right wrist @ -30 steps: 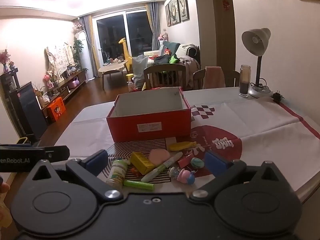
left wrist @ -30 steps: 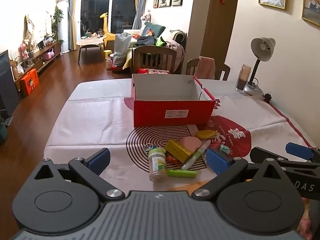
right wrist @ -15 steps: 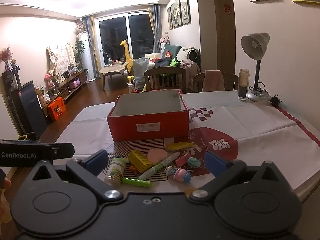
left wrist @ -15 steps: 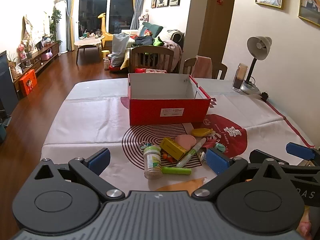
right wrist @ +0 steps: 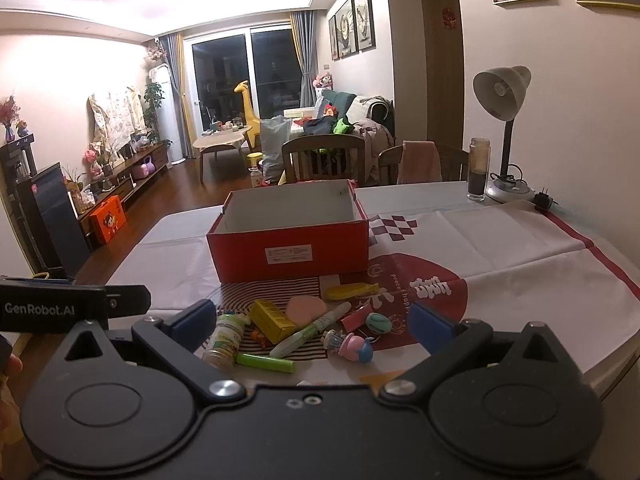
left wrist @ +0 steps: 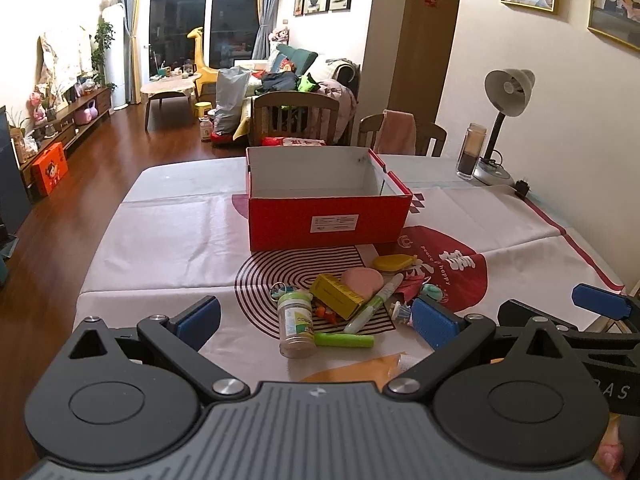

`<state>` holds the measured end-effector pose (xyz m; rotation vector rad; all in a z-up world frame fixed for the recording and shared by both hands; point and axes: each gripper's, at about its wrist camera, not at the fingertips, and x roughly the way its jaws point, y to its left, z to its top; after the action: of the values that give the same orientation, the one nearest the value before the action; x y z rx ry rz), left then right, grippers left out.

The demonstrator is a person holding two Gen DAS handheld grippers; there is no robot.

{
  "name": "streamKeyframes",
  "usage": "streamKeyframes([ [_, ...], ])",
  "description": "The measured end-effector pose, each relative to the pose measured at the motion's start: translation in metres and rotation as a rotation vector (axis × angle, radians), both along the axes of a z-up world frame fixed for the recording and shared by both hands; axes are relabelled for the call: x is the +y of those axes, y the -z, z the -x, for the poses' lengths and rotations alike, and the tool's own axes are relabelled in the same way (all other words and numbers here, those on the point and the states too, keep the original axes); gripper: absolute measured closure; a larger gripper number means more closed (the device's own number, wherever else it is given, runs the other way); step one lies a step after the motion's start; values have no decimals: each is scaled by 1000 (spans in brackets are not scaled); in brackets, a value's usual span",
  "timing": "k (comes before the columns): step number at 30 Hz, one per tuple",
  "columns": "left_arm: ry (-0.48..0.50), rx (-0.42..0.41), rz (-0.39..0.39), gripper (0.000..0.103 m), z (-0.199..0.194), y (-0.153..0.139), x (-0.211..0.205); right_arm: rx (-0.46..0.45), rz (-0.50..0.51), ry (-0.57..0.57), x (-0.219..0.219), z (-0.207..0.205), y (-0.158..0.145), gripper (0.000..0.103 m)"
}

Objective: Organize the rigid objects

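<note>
1. The left gripper (left wrist: 314, 318) hangs above the near edge of the bench (left wrist: 168, 240), its jaws spread wide and holding nothing.
2. The right gripper (right wrist: 312, 320) is likewise wide apart and empty, just beside the left one; each shows at the edge of the other's view.
3. Between the left jaws lies a small jar with a green lid (left wrist: 297, 326), tipped on its side, touching a lime-green marker (left wrist: 344, 340) that lies crosswise.
4. Just beyond the jaws sit a yellow carton (left wrist: 336, 296), a pink flat round piece (left wrist: 362, 279) and a white pen with a green band (left wrist: 374, 303), bunched together.
5. Toward the right jaw of the right gripper lie a pink-and-blue toy (right wrist: 354, 349), a teal round item (right wrist: 378, 322) and a red clip-like piece (right wrist: 356, 315).
6. A yellow oblong object (right wrist: 351, 292) rests further ahead, near the box.
7. Straight ahead of both grippers stands an open red cardboard box (left wrist: 328, 224), its white inside empty as far as it shows.
8. Far ahead to the right are a desk lamp (right wrist: 505, 128) and a glass jar (right wrist: 478, 169).
</note>
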<state>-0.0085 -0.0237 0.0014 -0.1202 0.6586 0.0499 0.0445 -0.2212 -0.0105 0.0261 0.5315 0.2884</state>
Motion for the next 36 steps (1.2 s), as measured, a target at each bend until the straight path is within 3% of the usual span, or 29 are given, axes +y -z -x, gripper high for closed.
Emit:
streamKeyframes([
  [26,15,-10,42,0,-9,0,8,-9,40,-50,-1,-8,-1,2],
  [31,-22,5,37,0,-27,9,19,38,107,-114,-7,-20,18,1],
  [36,-50,36,137,0,-45,29,30,116,144,-177,-8,-37,46,1],
])
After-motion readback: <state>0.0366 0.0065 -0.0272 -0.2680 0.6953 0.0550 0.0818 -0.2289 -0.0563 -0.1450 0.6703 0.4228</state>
